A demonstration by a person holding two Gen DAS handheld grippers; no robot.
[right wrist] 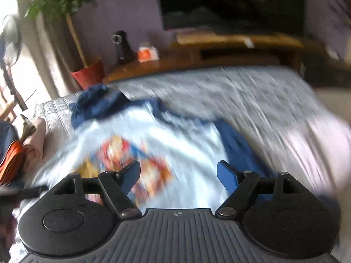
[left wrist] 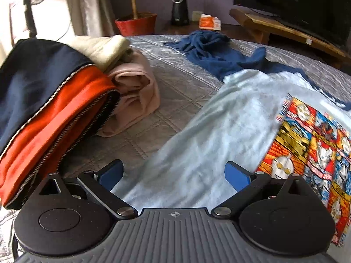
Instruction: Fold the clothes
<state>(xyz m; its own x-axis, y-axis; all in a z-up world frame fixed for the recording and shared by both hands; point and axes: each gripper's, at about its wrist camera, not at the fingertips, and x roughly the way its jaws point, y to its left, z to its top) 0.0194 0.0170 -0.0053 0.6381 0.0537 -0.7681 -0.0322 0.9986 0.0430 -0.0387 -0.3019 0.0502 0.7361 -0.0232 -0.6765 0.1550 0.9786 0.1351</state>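
Quilted grey bedspread [left wrist: 175, 87] bears a soft pale-blue printed T-shirt [left wrist: 219, 131].

A home bedroom is showing here: a bed [left wrist: 175, 92] with a grey quilted cover is taking up the middle, a television [left wrist: 296, 2] is sitting on a wooden stand [left wrist: 274, 28] against the purple wall, and a potted plant [right wrist: 87, 74] is standing beside a curtained window.

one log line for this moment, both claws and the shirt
left claw: open, empty | right claw: open, empty | light blue graphic shirt: spread on bed, unfolded | folded pile: left
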